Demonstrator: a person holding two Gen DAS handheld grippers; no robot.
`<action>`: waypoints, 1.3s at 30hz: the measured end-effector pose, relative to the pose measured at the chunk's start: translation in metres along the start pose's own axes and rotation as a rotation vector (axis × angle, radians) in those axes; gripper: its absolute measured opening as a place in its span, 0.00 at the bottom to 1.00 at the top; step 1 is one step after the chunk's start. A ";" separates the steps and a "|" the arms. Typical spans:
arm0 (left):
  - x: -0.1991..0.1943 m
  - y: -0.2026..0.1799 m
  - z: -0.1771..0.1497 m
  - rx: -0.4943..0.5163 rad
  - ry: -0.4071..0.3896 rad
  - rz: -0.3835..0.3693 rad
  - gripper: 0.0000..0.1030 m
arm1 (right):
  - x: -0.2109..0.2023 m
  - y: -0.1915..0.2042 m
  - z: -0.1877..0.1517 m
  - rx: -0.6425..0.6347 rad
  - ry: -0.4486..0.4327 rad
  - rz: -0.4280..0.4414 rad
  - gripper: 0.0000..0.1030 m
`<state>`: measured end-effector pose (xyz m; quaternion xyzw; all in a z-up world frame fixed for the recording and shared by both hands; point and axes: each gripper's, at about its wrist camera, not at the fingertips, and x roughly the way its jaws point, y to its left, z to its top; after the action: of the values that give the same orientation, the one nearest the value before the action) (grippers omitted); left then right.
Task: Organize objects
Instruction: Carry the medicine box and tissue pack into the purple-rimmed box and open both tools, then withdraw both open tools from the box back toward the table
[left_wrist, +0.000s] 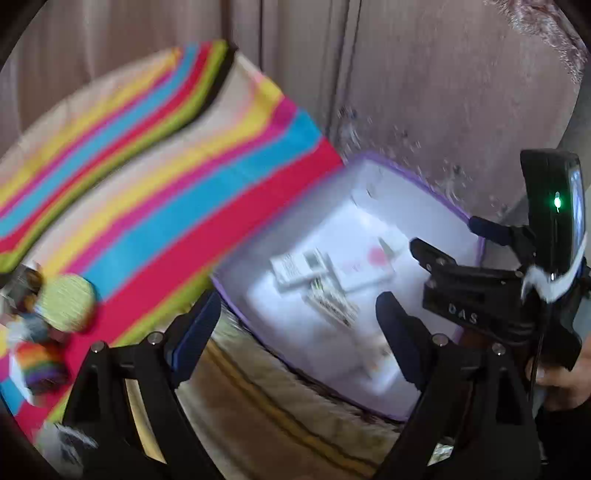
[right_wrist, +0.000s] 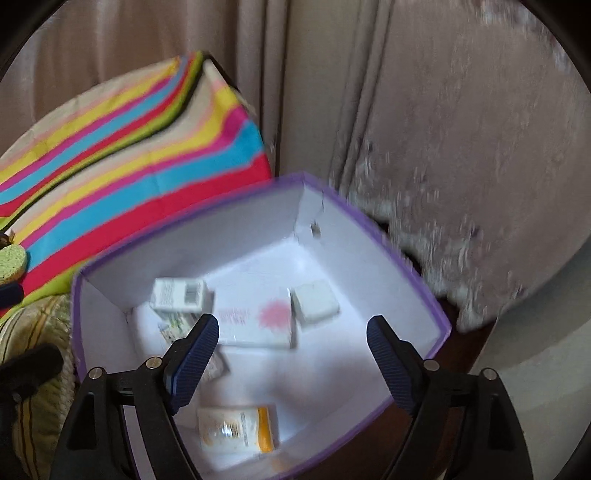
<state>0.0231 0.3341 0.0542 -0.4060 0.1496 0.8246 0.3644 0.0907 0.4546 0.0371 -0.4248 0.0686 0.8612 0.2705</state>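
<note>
Left hand-held gripper (left_wrist: 295, 325): jaws spread wide, nothing between the pads, poised over the near-left rim of the purple-edged box (left_wrist: 229, 291). Right hand-held gripper (right_wrist: 291, 354): jaws likewise spread and empty, held over the open box (right_wrist: 406, 258); in the left wrist view its black body (left_wrist: 476, 291) stands above the box's right side, and a person's hand (left_wrist: 565, 380) grips it at the frame edge.

Box contents, seen through motion blur: a white carton with a pink mark (right_wrist: 258, 325), a small pale square packet (right_wrist: 316, 301) just beside it, a white carton with a barcode (right_wrist: 179, 295) lying partly on another item, and a white-and-orange pack (right_wrist: 236, 430) near the front wall. The right gripper's left finger (right_wrist: 192, 354) covers part of the cartons.

Surroundings: a striped cloth (left_wrist: 166, 177) in red, blue, yellow, pink and green spreads to the left of the box. On it lie a round green sponge (left_wrist: 66, 302) and a rainbow-coloured item (left_wrist: 40, 365), well apart from the box. A beige patterned cushion (right_wrist: 40, 332) sits just beside the box's left wall. Pale curtains (right_wrist: 314, 74) hang behind.
</note>
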 end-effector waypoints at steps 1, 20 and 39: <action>-0.007 0.003 0.000 0.008 -0.029 0.028 0.86 | -0.004 0.003 0.002 -0.014 -0.028 -0.006 0.84; -0.036 0.094 -0.029 -0.251 -0.041 0.114 0.95 | -0.024 0.060 0.030 0.007 -0.061 0.229 0.84; -0.145 0.275 -0.125 -0.477 -0.090 0.477 0.95 | 0.094 0.230 0.347 -0.097 -0.382 -0.127 0.85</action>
<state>-0.0474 0.0071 0.0756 -0.3967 0.0274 0.9154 0.0621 -0.3174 0.4196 0.1576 -0.2699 -0.0522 0.9096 0.3115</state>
